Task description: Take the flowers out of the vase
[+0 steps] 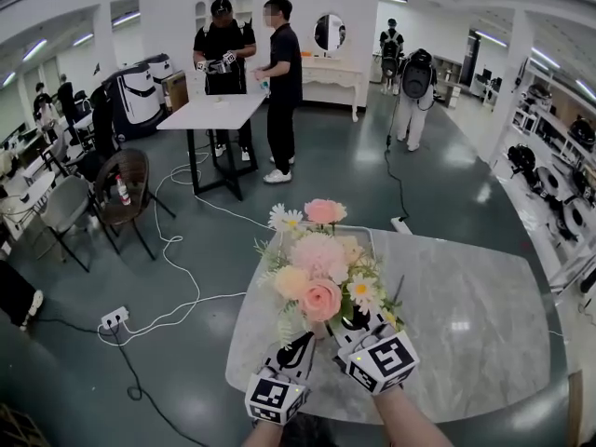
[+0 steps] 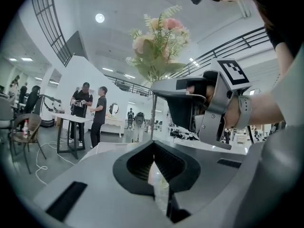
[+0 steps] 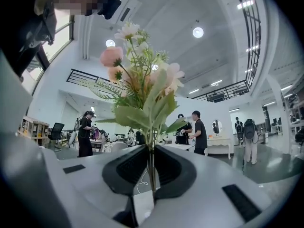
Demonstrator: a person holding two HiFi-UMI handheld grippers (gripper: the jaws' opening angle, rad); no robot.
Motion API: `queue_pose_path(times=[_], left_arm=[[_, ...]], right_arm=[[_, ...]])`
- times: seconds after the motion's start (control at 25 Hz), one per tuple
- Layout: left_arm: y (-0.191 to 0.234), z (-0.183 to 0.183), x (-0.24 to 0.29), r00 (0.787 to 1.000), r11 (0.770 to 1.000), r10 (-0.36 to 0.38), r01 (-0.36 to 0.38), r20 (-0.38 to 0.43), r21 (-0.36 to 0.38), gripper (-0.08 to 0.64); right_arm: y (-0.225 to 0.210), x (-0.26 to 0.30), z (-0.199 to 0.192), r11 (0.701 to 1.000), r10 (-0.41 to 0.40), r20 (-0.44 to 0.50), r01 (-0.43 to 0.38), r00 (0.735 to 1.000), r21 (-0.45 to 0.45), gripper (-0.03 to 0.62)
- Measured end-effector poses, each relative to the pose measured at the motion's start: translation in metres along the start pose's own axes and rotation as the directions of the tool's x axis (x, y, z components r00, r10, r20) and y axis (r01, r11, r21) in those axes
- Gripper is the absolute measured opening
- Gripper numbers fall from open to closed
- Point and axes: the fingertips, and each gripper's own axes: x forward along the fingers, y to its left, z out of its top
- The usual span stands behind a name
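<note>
Busy hall all round, people standing at a white table (image 1: 209, 110) further back, but the action is at the grey marble-look tabletop (image 1: 484, 333) right in front of the person. Above it they hold a bunch of artificial pink, peach and white flowers with green leaves (image 1: 321, 277).

The right gripper (image 3: 152, 148) has its jaws closed on the green stems (image 3: 151, 136), and the blooms stand straight up from the pinch. The left gripper (image 2: 153, 146) sits lower, with its jaws pressed fully together. One thin stem runs down to where they meet, though I cannot tell whether they actually nip it.

Past the blooms there seems to be a clear, square-rimmed glass vase (image 1: 371, 242) on the table. The flower heads hide the stem ends, so I cannot see whether they are free of it.

From where I stand this looks like the lifting-out step. To do it well I would pull straight up, with both hands rising together so the stems do not bend between them. I would keep the right-hand pinch firm enough that nothing slides, and I would not swing sideways until the lowest ends are plainly above the rim. Nothing appears to steady the vase, so a leaf snagged on the glass could tip it.
</note>
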Motion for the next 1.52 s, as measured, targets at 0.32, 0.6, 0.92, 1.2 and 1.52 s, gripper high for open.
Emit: queue_pose_path(times=[0.32,0.6,0.92,1.2,1.52], left_arm=[[0.0,0.001,-0.014,1.0,1.0,0.006,-0.006,-0.001,-0.005,0.014],[-0.017,0.005,-0.019,1.0,1.0,0.023,-0.023,0.012,-0.006,0.014],[-0.021,0.0,-0.035,0.999,0.999,0.047,-0.047,0.021,-0.012,0.014],[-0.025,0.0,-0.052,0.998,0.998,0.064,-0.064,0.015,-0.016,0.014],[-0.023,0.011,-0.061,0.998,0.998,0.058,-0.058,0.004,-0.004,0.014]], right_arm=[[-0.001,-0.011,0.008,0.999,-0.027,0.017,0.026,0.999,0.045,0.057],[-0.011,-0.034,0.02,0.998,-0.036,0.025,0.035,0.999,0.047,0.055],[0.003,-0.047,0.015,0.999,-0.026,0.012,0.025,1.0,0.043,0.055],[0.01,-0.058,0.01,0.998,-0.02,0.002,0.02,1.0,0.064,0.055],[0.013,-0.064,0.002,0.996,-0.026,-0.01,0.027,1.0,0.089,0.055]])
